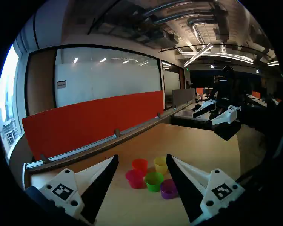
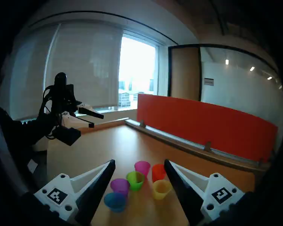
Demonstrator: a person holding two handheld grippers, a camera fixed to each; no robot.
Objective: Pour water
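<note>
The right gripper [image 2: 139, 161] hovers low over the wooden table [image 2: 115, 145], its two fingers spread wide with nothing between them. Just ahead of it, six small plastic cups stand upright in a tight cluster on the table. The blue cup [image 2: 115, 201] is nearest. Next come the purple cup [image 2: 120, 186] and the yellow cup [image 2: 161, 188], then the green cup [image 2: 135, 180]. The orange cup [image 2: 158, 172] and the pink cup [image 2: 142, 167] are farthest. The left gripper [image 1: 141, 156] is likewise wide open and empty, facing the same cluster from the opposite side. Each gripper also appears in the other's view, held up near the table's far end, well apart from the cups. A red divider [image 2: 205, 120] runs along one long edge of the table. Farther off are a glass wall [image 1: 107, 79] and a bright window [image 2: 137, 75].
</note>
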